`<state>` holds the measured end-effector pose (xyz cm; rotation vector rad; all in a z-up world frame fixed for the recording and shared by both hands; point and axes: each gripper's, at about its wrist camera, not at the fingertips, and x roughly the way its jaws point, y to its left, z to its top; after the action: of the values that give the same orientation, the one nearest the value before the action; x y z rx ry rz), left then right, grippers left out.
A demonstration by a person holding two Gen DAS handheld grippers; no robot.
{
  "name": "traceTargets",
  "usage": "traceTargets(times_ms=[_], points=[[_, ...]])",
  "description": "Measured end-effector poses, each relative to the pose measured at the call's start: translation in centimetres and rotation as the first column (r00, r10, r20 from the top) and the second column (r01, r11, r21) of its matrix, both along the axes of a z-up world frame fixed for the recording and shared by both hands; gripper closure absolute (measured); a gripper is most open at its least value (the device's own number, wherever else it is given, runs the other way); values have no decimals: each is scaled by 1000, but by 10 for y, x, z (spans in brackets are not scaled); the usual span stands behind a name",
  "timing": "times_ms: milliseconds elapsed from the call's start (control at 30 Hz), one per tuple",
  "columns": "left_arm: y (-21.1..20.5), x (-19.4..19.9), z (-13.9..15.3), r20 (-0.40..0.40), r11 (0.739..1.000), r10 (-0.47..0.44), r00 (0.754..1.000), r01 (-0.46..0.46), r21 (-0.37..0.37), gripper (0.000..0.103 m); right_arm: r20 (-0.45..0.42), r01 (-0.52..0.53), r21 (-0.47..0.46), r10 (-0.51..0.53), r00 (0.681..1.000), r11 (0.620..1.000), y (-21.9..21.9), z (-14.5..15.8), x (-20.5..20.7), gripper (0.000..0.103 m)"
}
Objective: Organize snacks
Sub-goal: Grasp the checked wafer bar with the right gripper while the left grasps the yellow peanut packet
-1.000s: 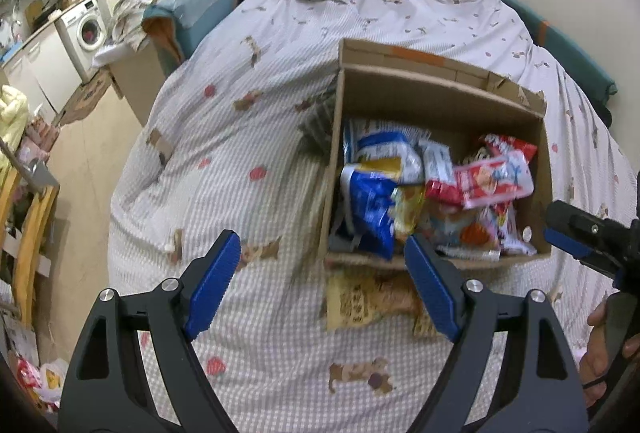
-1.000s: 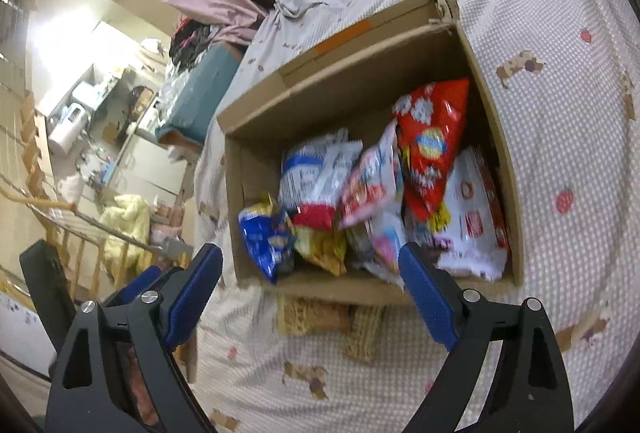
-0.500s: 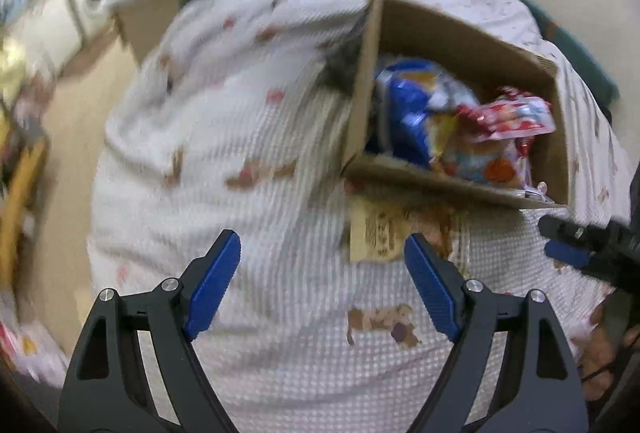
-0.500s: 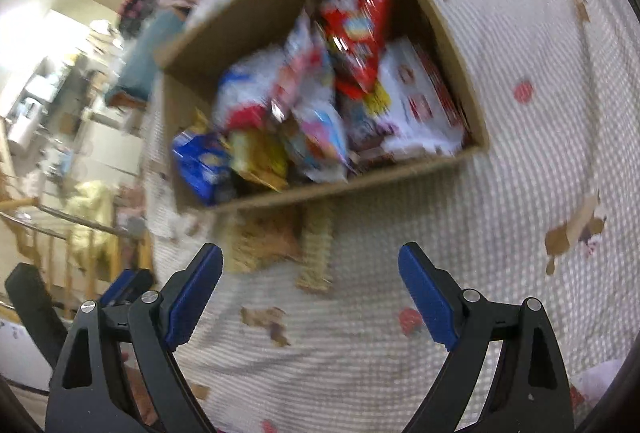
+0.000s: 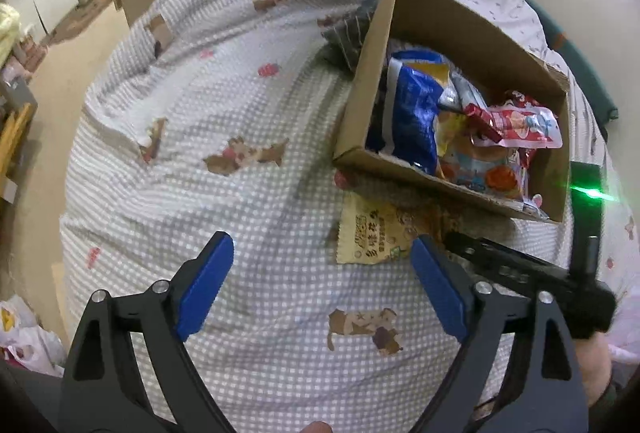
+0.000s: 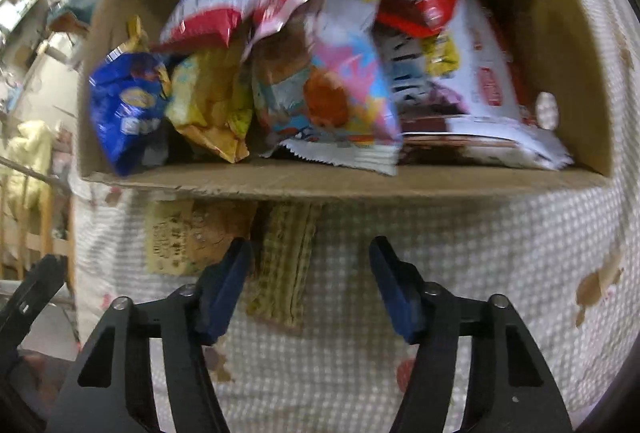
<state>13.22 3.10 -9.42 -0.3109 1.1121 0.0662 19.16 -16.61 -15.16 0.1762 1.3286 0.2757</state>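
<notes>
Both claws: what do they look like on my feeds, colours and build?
Left claw and right claw match: black frames with triangular cut-outs, silver screws, blue pads on the fingers. No cables or markings are visible. A bare hand grips one handle.

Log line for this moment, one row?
left tool: open, empty | right tool: open, over flat packets | box: full of snacks | bed

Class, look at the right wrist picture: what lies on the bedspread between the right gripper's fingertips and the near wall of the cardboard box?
In the right wrist view, a tan striped snack packet lies between the right gripper and the cardboard box, beside a yellow printed packet.
</notes>
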Motion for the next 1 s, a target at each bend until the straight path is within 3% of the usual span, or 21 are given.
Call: traceTargets(times_ms=[233,333,367,400,667,767,1000], points=[[-1,4,-5,-15,1000,7,1000,-7,2,14,-23,-64,-81,62,998,995,13,-14,1,46],[-2,5,-10,-34,1000,11,999,-11,-5,14,-21,-80,-107,78,997,991,15,-15,-1,58],[-1,5,-11,-40,1000,10,999,-10,-10,14,-16,-77,-102,76,997,992,12,-15,-4,71],[-2,6,-13,-45,1000,9,999,-9,-13,14,-15,-80,-75,79,997,994,10,-14,-4,74],[0,5,-16,-57,1000,10,998,-10,-6,15,-20,-177,-2,177,984,984,25,-5,-30,74],[2,6,-22,-81,1000,16,997,-17,-12,15,-18,-217,69,219,976,974,27,-3,-47,74],[12,5,-20,-74,998,67,995,-67,3,15,12,-404,135,406,914,905,45,17,-87,74]])
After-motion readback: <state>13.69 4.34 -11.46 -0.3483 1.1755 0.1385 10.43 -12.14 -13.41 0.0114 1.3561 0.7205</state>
